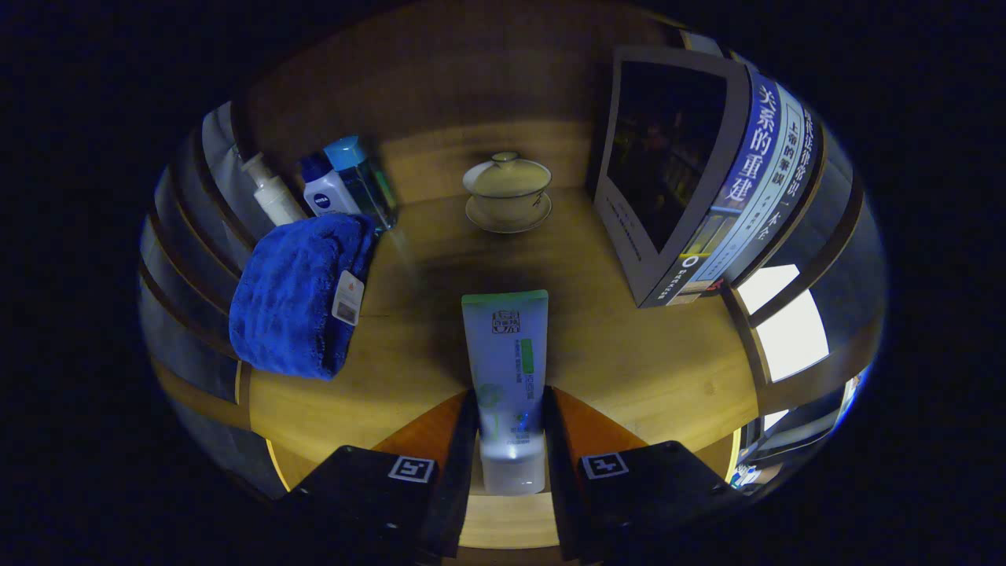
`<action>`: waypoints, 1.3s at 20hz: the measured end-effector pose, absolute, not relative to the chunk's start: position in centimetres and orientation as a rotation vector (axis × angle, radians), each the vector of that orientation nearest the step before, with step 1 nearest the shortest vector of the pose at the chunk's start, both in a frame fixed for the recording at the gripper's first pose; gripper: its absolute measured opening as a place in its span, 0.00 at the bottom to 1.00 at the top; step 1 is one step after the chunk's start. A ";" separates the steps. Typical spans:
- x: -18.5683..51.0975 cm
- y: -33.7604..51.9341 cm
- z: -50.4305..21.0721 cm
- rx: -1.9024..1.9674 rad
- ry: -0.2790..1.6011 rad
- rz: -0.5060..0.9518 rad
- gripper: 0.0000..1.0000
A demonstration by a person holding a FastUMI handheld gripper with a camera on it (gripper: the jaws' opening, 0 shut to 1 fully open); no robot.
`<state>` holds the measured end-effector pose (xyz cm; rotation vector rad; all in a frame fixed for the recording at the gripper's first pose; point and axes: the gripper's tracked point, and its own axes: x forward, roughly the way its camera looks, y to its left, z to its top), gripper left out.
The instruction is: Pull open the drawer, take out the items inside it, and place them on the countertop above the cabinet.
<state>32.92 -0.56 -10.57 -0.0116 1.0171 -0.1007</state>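
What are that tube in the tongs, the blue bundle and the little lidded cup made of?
The tube, pinched between both fingers of the tongs, looks like soft plastic, smooth with a slight sheen. The blue bundle seems plush terry cloth: fuzzy, folded, tagged. The lidded cup on its saucer looks like glazed ceramic, pale and glossy, though I can't be sure.

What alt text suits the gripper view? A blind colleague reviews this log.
The tool is shut on a white tube above a wooden countertop, with a blue towel, bottles, lidded cup and books beyond.
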 end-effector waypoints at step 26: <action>15.7 -2.2 -1.1 0.016 0.545 -0.082 0.99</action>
